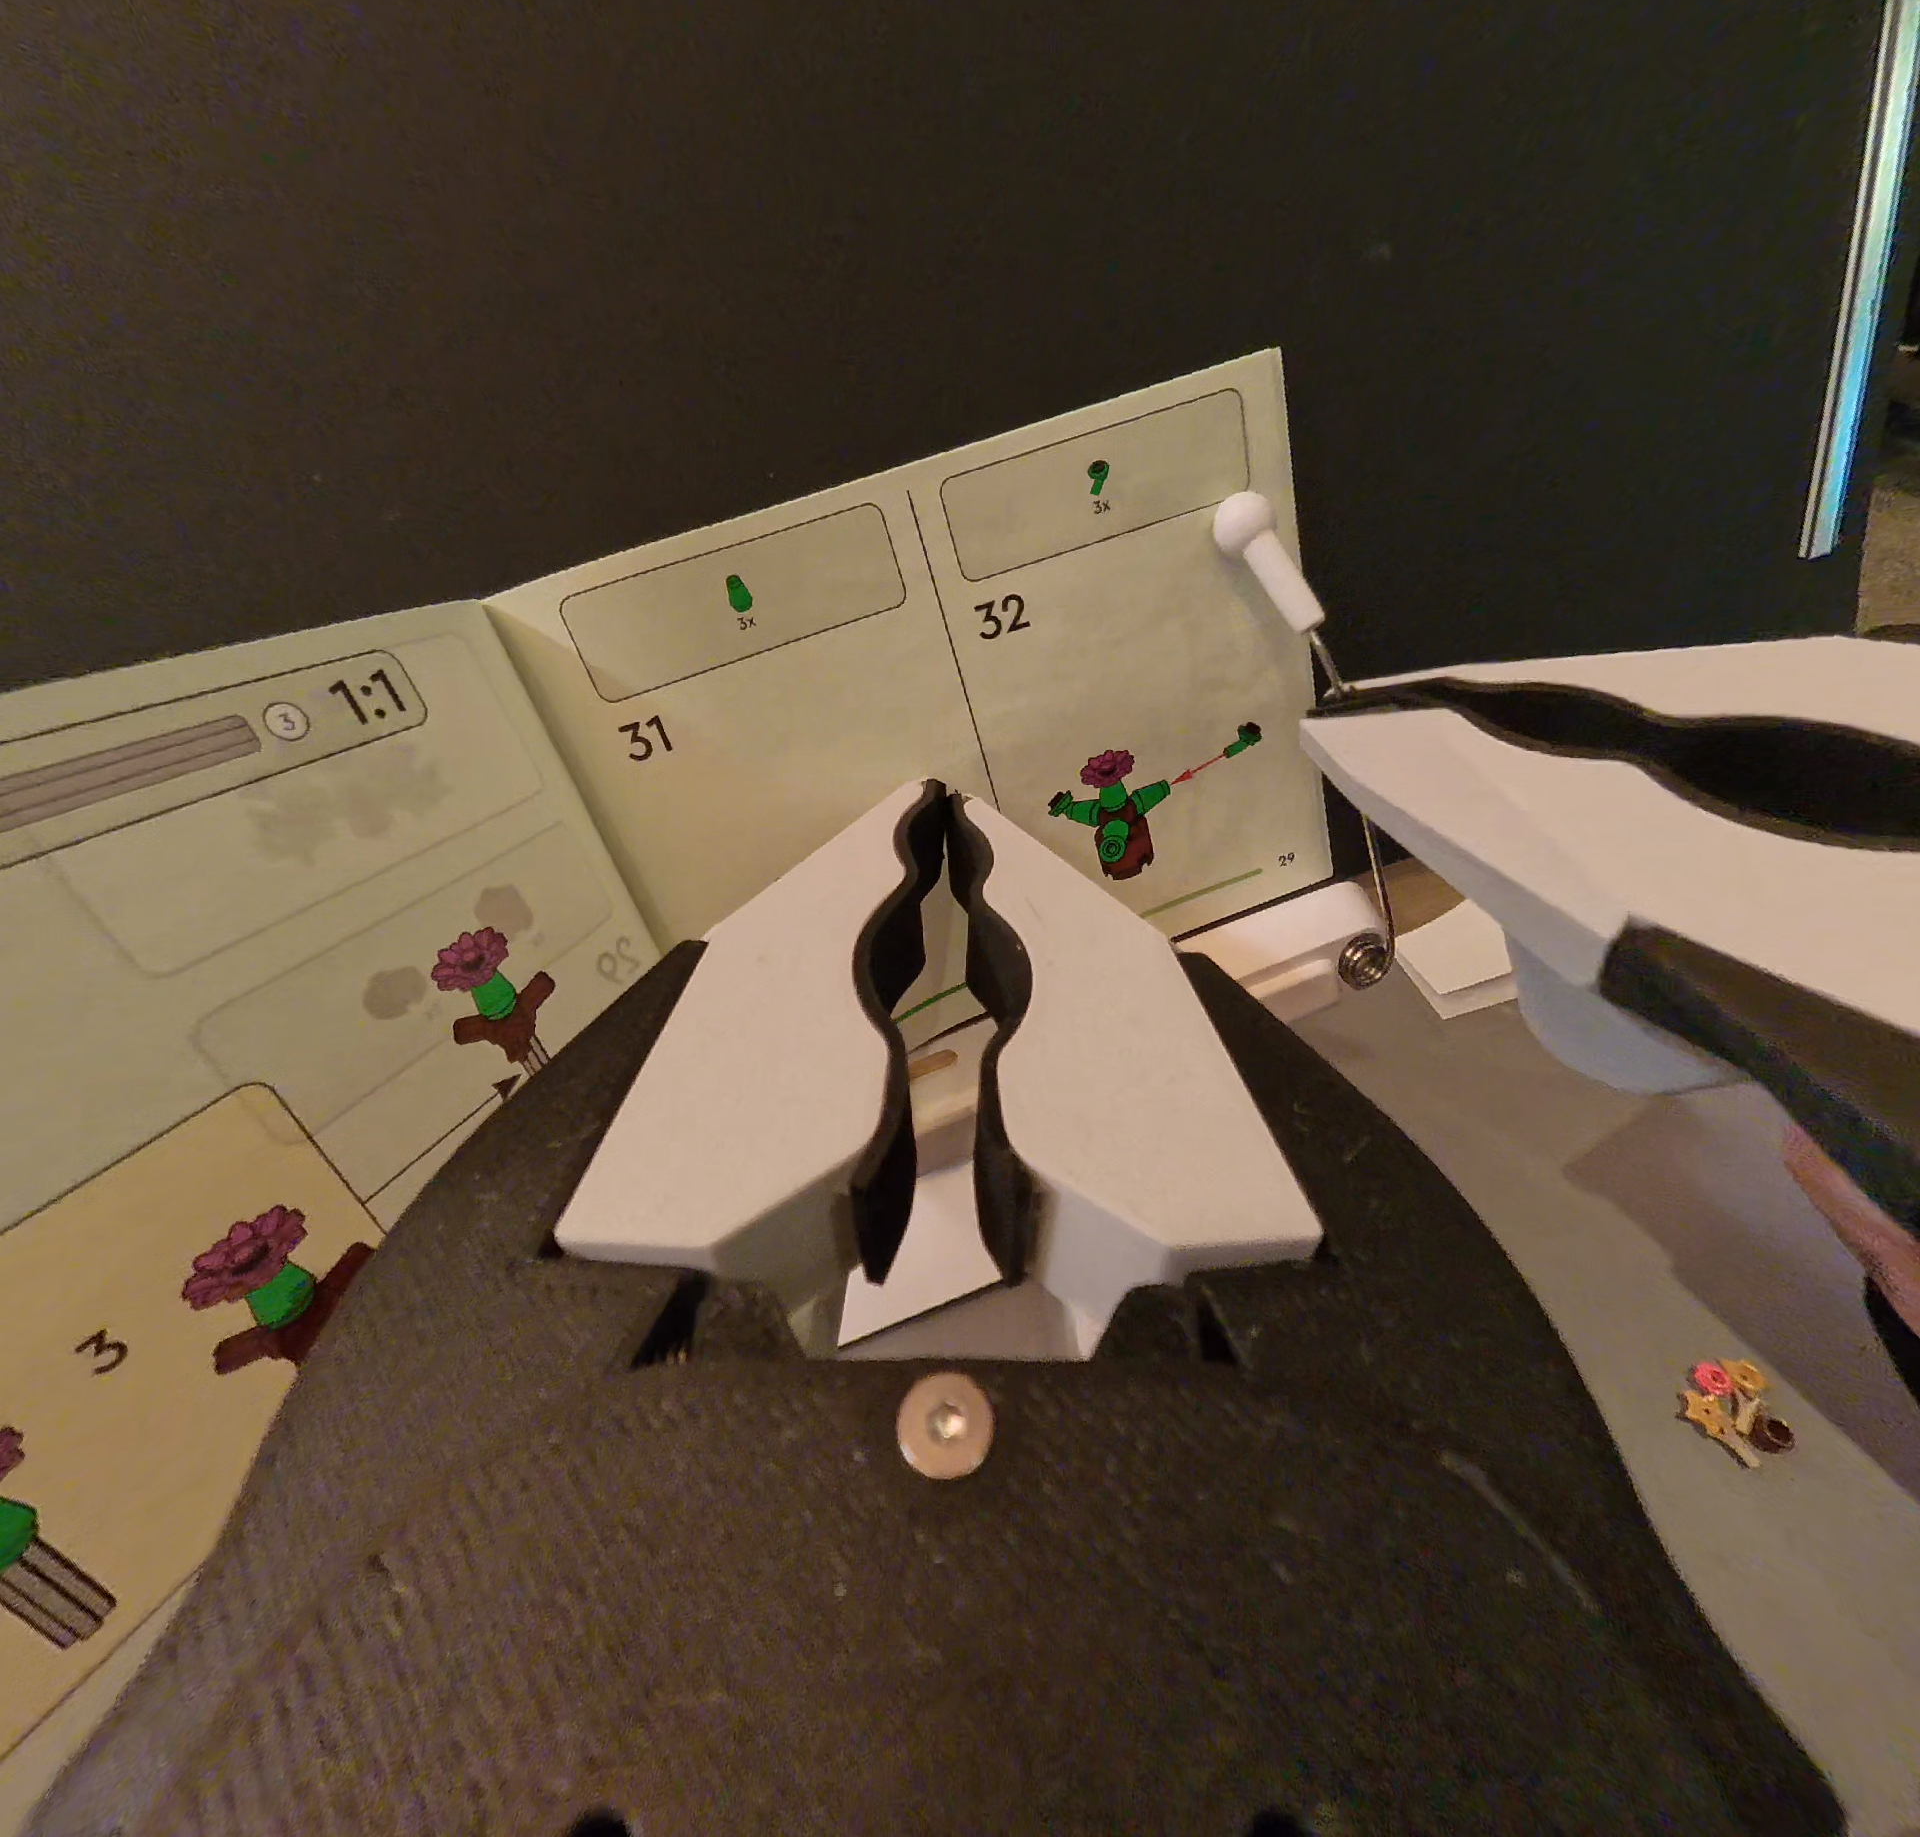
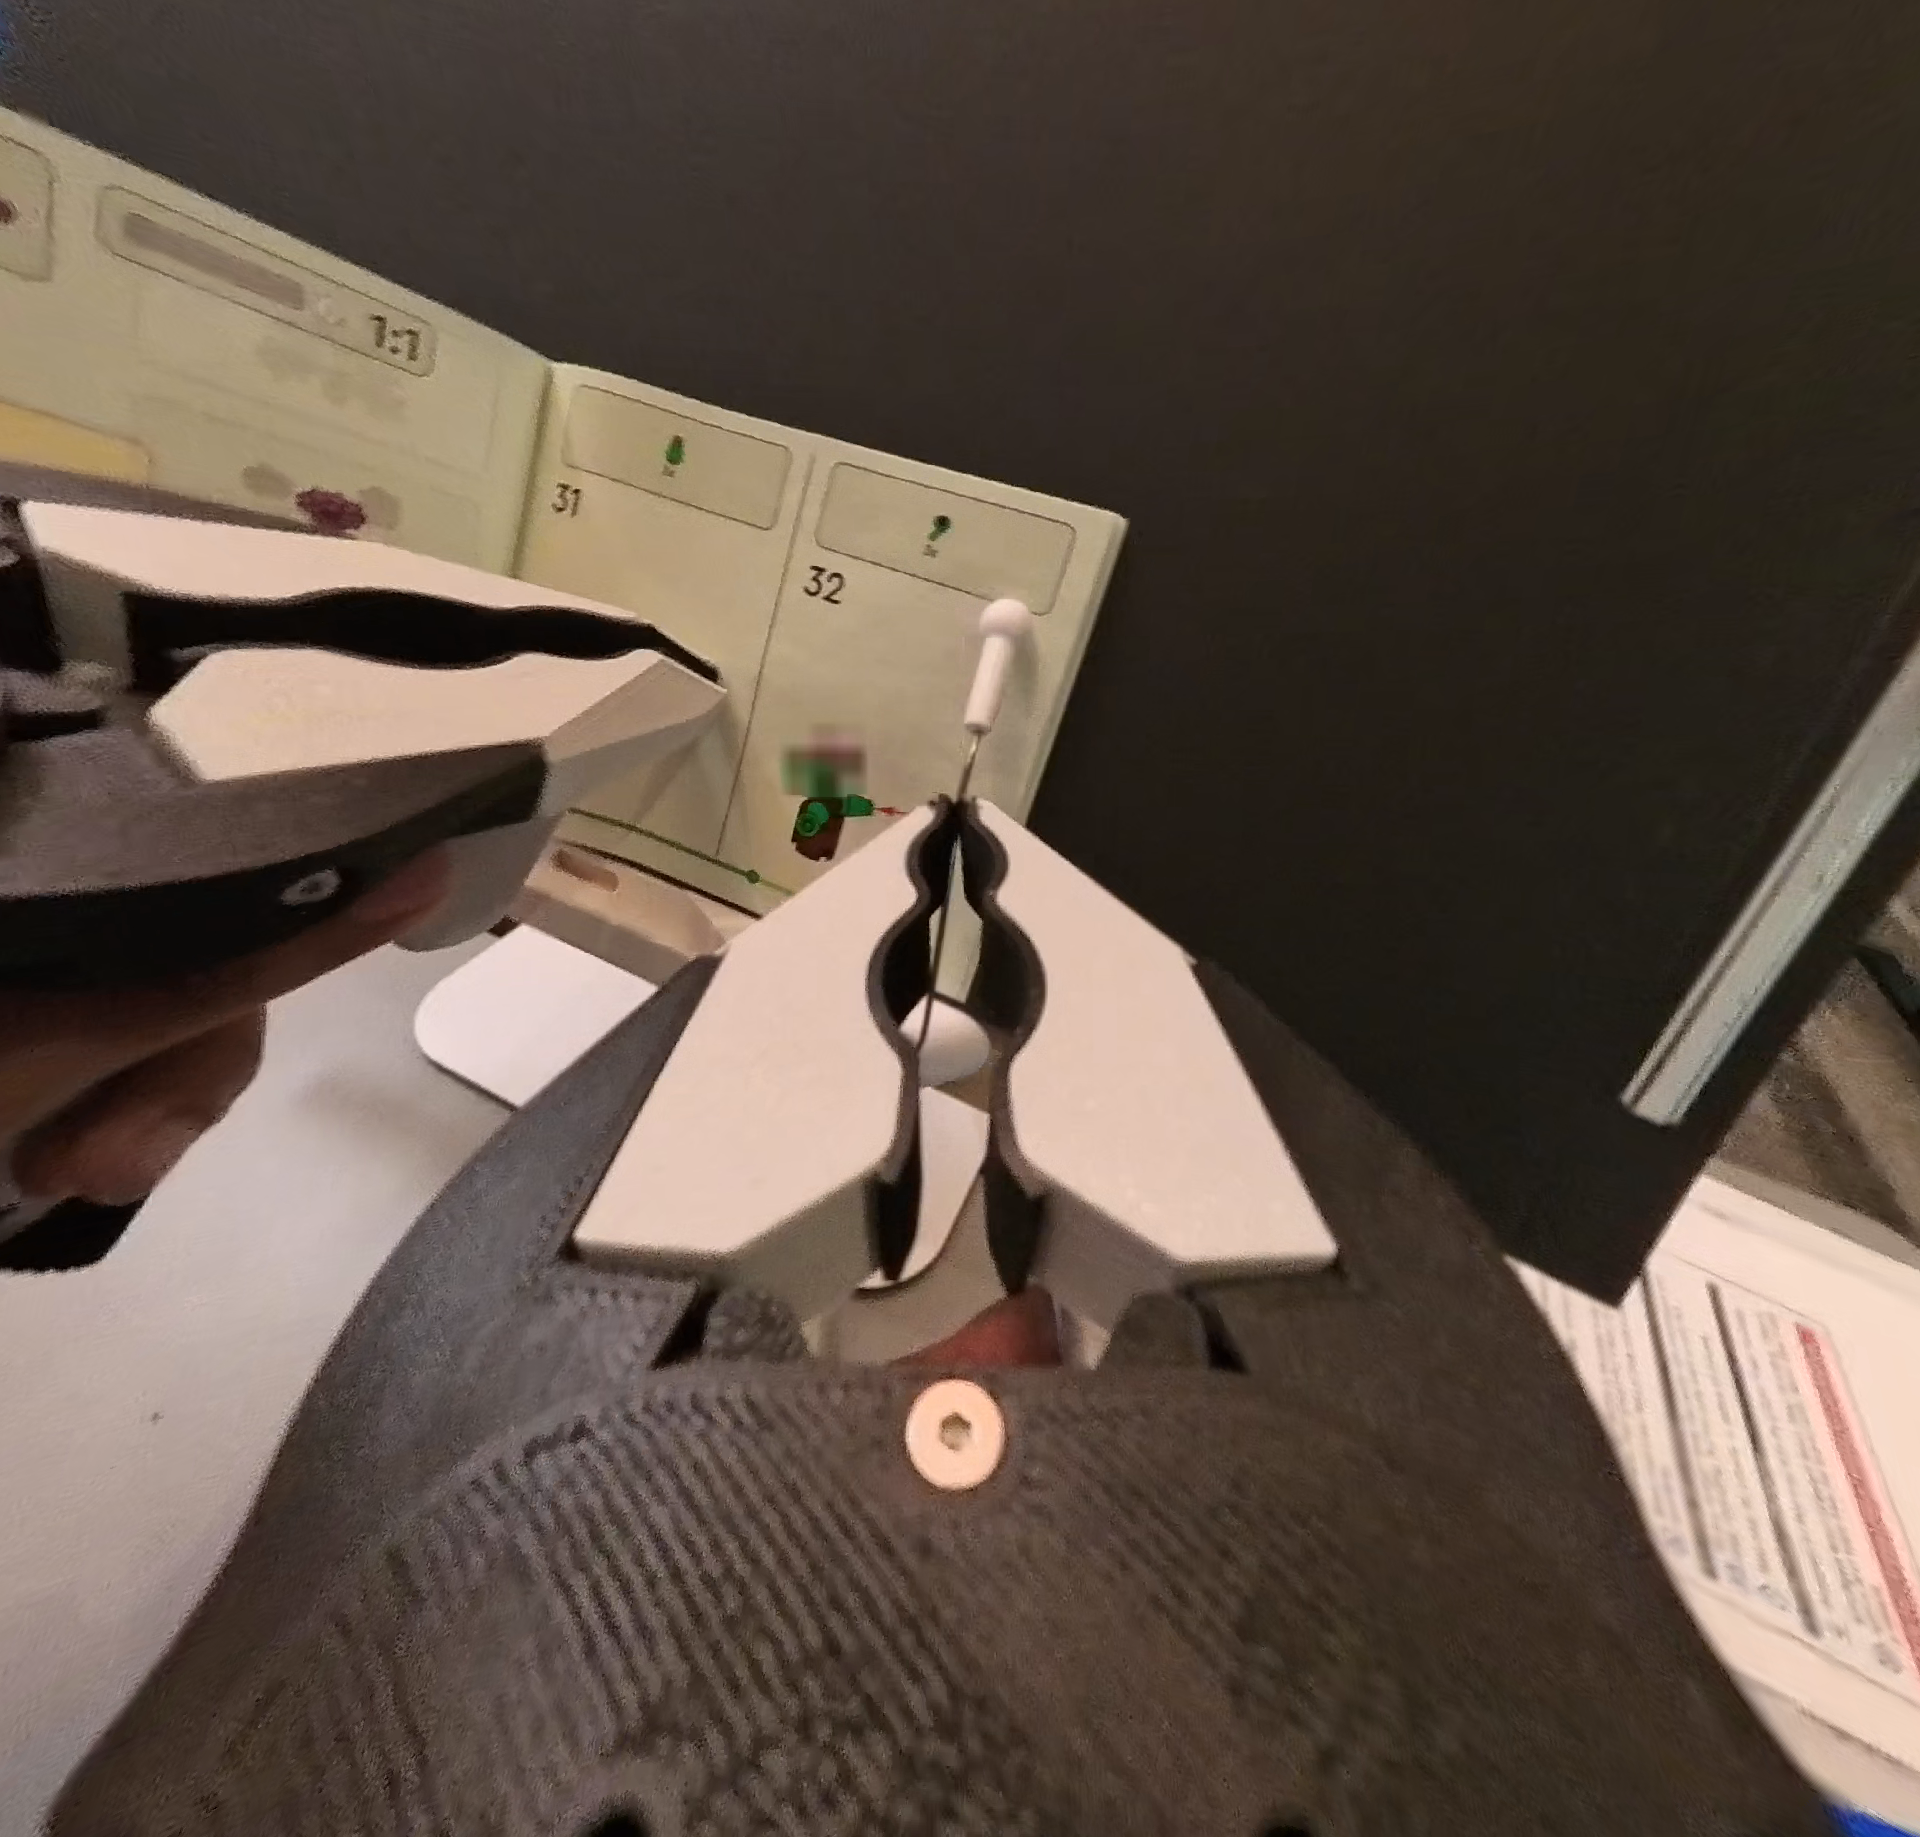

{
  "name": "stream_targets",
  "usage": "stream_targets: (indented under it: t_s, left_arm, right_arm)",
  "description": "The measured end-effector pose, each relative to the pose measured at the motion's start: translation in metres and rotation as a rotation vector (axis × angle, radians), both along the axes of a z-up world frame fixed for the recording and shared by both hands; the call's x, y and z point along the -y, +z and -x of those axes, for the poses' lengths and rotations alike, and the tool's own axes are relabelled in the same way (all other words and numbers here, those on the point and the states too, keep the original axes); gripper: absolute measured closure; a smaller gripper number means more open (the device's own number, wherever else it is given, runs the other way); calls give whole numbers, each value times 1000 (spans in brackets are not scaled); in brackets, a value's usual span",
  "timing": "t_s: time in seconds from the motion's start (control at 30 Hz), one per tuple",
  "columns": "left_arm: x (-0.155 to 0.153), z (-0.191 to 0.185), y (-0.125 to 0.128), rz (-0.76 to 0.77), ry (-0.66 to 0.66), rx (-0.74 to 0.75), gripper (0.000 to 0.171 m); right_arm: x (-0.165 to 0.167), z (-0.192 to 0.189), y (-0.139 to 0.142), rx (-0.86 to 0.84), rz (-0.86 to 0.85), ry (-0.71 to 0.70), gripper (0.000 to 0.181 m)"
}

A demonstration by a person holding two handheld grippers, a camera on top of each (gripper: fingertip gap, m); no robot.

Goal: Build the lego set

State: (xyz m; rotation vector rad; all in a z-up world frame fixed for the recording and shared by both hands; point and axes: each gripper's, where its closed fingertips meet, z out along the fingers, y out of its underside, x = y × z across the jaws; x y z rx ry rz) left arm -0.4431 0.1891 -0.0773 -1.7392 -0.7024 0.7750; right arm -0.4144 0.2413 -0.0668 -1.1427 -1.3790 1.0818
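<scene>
Nearest in the left wrist view, the left hand-held gripper (image 1: 948, 798) has its white fingers pressed together at the tips, nothing visible between them. Down on the pale grey desk (image 1: 1558, 1216), off to the right, sits a tiny cluster of pink and yellow lego flowers (image 1: 1730, 1408). Further out, the right hand-held gripper (image 2: 951, 808) is pinched tight on the thin metal wire arm of a white-tipped page clip (image 2: 995, 665) belonging to a white book stand (image 1: 1288, 940). Behind it all, the open pale green instruction booklet (image 1: 831, 707) stands propped against a dark wall (image 1: 727, 177).
</scene>
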Motion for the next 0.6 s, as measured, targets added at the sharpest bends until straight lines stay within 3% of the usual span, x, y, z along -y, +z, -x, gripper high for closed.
stream_targets:
  t_s: [0.2, 0.3, 0.37, 0.47, 0.6]
  left_arm:
    - [-3, -7, 1, -62, -94, 60, 171]
    - [9, -18, 11, -20, -144, 65, 170]
    - [36, -28, 17, 119, -134, 36, 168]
    - [93, -38, 35, 251, -63, -12, 139]
    - [134, -43, 55, 1, -92, 89, 100]
  right_arm:
    - [-1, -3, 1, 20, 42, 20, 181]
    - [1, -12, 20, -5, 68, 22, 138]
    - [4, -24, 39, -40, 67, 25, 125]
    - [27, -41, 69, -102, 88, 101, 123]
    - [100, -49, 95, -40, -48, 398, 108]
